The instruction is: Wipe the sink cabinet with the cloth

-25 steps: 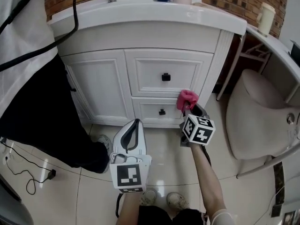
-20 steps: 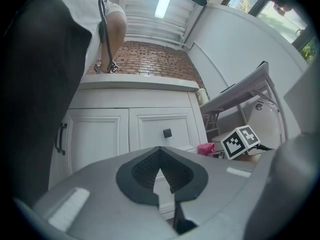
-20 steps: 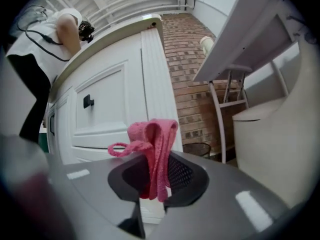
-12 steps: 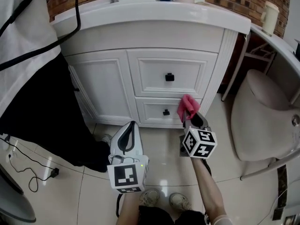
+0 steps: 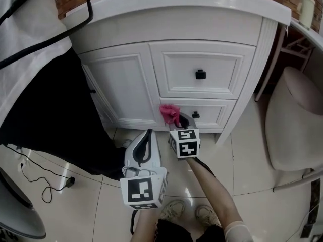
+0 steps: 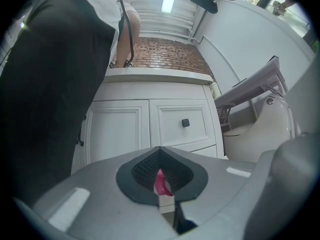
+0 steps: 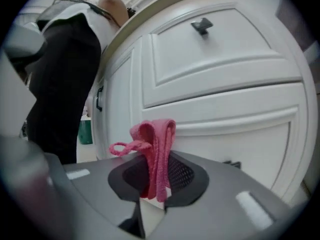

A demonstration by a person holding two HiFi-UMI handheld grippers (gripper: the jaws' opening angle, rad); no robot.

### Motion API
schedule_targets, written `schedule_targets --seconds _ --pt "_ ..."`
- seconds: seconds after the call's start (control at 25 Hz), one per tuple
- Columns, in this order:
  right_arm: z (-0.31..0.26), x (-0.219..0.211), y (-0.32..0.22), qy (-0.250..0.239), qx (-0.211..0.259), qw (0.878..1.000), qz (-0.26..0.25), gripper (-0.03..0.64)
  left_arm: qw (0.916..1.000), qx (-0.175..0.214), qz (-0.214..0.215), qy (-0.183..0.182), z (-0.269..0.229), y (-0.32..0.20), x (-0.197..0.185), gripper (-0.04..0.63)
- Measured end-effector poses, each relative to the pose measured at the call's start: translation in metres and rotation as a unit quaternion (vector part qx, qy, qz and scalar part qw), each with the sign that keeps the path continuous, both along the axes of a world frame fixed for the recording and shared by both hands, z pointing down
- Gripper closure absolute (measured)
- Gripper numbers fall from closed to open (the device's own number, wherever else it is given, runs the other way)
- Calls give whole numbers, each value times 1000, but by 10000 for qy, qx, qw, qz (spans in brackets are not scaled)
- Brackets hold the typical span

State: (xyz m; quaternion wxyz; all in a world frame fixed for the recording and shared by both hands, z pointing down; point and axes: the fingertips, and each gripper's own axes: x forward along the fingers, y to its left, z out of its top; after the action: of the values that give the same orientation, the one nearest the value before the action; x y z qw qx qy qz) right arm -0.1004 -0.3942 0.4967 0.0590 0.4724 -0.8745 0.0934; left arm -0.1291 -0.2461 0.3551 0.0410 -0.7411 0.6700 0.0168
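The white sink cabinet [image 5: 121,84] fills the upper head view, with a door on the left and two drawers with black knobs on the right. My right gripper [image 5: 176,119] is shut on a bunched pink cloth [image 5: 169,112], which sits at the left end of the lower drawer [image 5: 214,112]. In the right gripper view the cloth [image 7: 156,144] stands up out of the jaws of the right gripper [image 7: 156,178], close to the drawer front [image 7: 225,109]. My left gripper [image 5: 146,133] hangs lower, off the cabinet, jaws together and holding nothing. The left gripper [image 6: 160,156] points at the cabinet door [image 6: 116,129].
A person in black and white clothing [image 5: 35,100] stands close against the cabinet's left side. A white toilet [image 5: 298,120] stands on the right. A thin cable [image 5: 35,170] lies on the tiled floor at the left. My shoes [image 5: 174,210] are below the grippers.
My right gripper has carried the cloth leftward along the lower drawer, from its right end to its left end. The left gripper has stayed low, away from the cabinet.
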Motion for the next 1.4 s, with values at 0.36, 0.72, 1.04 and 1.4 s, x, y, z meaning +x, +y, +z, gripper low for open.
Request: schedule_targets --seconds 0.36,0.72,1.04,1.4 --pt "-5 103 -3 -699 -219 9942 791 551 9997 -62 240 -48 2 0 26 580" --pt "4 213 -11 -519 -289 9836 1701 548 9997 -89 230 -39 2 1 26 580" --pt "21 300 2 220 -296 9641 2631 554 9994 -81 326 59 6 -2 35 580" --pt "25 126 58 -344 -135 9962 789 554 9998 -49 105 153 12 0 16 580"
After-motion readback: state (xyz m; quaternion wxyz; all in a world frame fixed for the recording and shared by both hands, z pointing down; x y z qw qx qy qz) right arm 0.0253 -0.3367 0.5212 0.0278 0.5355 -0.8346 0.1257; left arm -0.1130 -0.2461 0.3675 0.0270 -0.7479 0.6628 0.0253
